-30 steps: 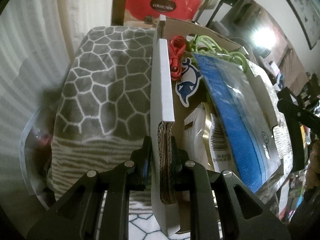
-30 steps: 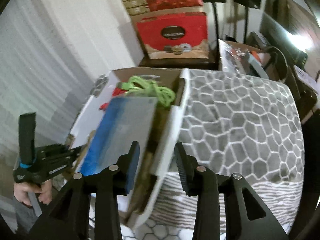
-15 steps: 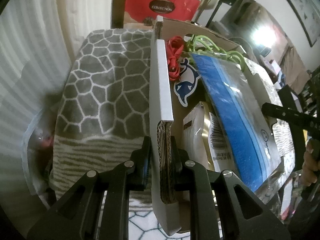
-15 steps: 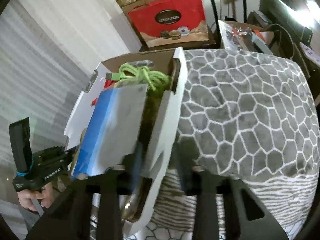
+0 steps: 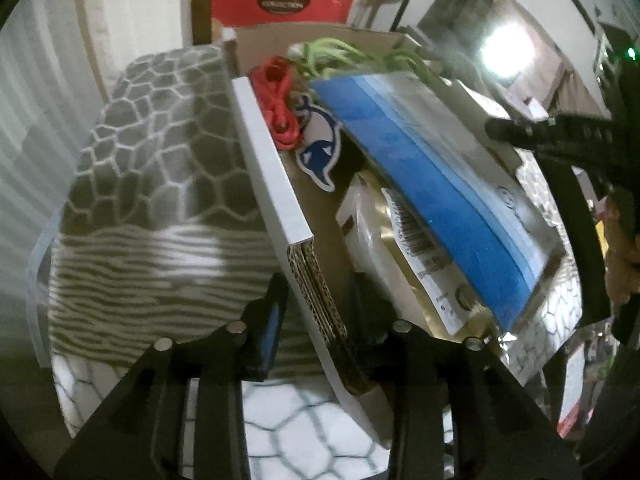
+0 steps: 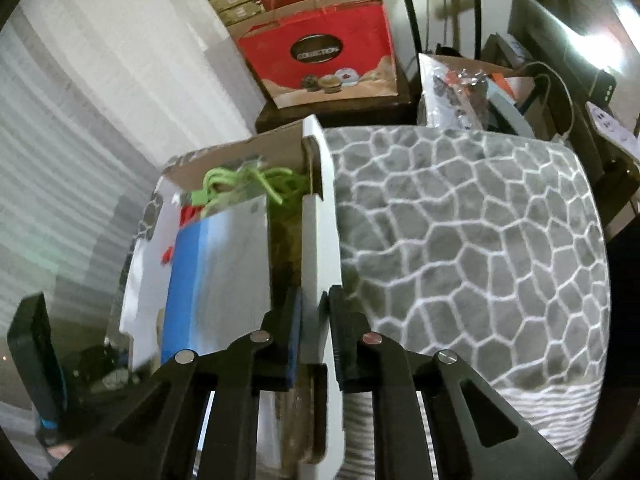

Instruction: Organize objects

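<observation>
An open cardboard box with white outer walls lies on a grey patterned blanket. It holds a blue-and-clear pouch, a red cord, green cable, a whale sticker and a white-gold packet. My left gripper straddles the box's left wall; its jaws are opening and the pads stand off the cardboard. My right gripper is closing on the box's right wall, with the pads against it. The pouch and the cable show beside that wall.
A red gift box stands behind on a dark stand, with more boxes stacked above it. A carton of clutter sits at the back right. The blanket spreads to the right. White curtains hang on the left.
The left jaws have opened off the box's left wall and the box now sits slanted in that view. The right jaws have moved in and closed on the box's right wall.
</observation>
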`<control>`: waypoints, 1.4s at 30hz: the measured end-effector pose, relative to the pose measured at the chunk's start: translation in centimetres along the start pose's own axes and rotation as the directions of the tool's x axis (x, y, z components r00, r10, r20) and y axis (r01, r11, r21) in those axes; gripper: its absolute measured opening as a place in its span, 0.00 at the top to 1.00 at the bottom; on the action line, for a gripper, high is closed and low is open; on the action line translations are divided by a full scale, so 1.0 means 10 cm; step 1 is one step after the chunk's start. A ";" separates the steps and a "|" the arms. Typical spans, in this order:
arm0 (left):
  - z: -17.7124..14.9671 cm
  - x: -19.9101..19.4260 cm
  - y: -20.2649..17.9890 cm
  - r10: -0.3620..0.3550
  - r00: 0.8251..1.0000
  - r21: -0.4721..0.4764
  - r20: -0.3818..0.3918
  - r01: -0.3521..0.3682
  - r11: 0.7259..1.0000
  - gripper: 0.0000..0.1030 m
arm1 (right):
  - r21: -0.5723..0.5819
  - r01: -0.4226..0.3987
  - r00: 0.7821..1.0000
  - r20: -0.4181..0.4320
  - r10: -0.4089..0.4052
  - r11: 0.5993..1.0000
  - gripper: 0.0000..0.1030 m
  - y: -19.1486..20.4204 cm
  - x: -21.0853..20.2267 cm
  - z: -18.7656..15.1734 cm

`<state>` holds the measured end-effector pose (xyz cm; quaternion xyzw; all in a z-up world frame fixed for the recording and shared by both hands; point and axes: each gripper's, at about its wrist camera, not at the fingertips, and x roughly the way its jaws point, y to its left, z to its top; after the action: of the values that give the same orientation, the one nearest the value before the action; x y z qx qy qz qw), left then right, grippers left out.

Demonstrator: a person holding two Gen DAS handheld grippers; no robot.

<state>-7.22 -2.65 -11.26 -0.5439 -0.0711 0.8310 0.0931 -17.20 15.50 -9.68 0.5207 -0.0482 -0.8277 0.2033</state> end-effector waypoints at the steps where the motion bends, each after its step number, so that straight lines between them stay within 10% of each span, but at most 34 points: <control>1: 0.00 0.00 -0.02 0.006 1.000 -0.002 0.000 -0.006 1.000 0.70 | 0.008 -0.005 1.000 0.009 0.004 1.000 0.86 -0.05 -0.03 0.01; 16: 0.46 -0.41 0.47 -0.067 0.989 -0.125 0.134 0.084 0.989 0.33 | 0.115 -0.163 0.981 0.127 0.148 0.980 0.55 -0.26 -0.86 -0.66; 26: 0.73 -0.13 0.59 -0.125 0.985 -0.180 0.115 0.145 0.973 0.16 | 0.265 -0.418 0.908 0.084 0.411 0.869 0.45 -0.11 -0.53 -1.25; 34: 0.77 0.10 0.68 -0.128 0.990 -0.237 0.066 0.140 0.961 0.20 | 0.360 -0.541 0.837 0.143 0.528 0.760 0.45 -0.01 -0.26 -1.34; 42: 0.72 0.26 0.58 -0.130 0.992 -0.211 0.003 0.127 0.969 0.67 | 0.404 -0.519 0.849 0.144 0.508 0.753 0.65 0.01 -0.14 -1.30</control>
<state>-15.25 -7.80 -11.97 -0.5496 -0.1934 0.8079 0.0889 -5.20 17.69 -14.39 0.5086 -0.3719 -0.7151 0.3026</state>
